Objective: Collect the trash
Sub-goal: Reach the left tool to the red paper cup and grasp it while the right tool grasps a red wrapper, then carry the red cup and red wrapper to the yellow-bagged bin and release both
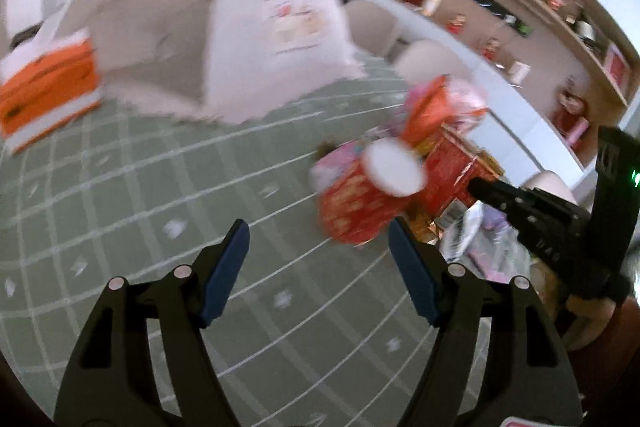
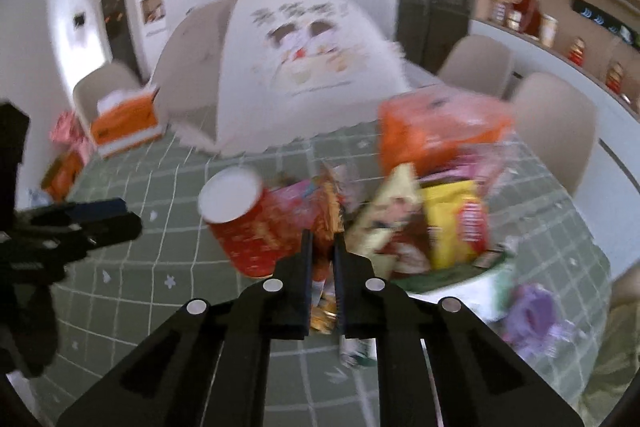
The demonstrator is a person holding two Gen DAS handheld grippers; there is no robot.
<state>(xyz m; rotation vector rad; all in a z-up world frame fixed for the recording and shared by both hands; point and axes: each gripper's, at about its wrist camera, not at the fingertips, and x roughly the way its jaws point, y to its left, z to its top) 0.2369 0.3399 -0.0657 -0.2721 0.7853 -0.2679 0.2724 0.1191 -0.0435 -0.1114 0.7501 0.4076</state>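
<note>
Keep the right gripper (image 2: 322, 241) clamped as it is, fingers drawn almost together on the gold-orange wrapper (image 2: 323, 311) that shows in the narrow gap between them, at the near edge of the snack litter heaped on the green-checked tabletop (image 2: 168, 259). Lift straight up and clear before swinging away, since the crinkly film looks thin and likely to slip or tear if dragged sideways through the heap. Mind the red tub (image 2: 248, 227) with the white lid, lying on its side just left of the pinch and probably ready to roll at a nudge. Mind too the yellow bag (image 2: 456, 223) and the orange pack (image 2: 440, 135) leaning together on the right, near enough to be pulled along if a corner of the wrapper is caught under them. Hold the left gripper (image 1: 317, 227) where it hangs, fingers spread wide with nothing between them, above bare cloth just short of the tub; use it to steady or take the tub next, not to crowd the right one. Steer clear of the white mesh food cover (image 2: 304, 67) and the orange tissue box (image 2: 124, 123) farther back. Cannot see any bin or bag for the trash in either view, so look for one before carrying far.
</note>
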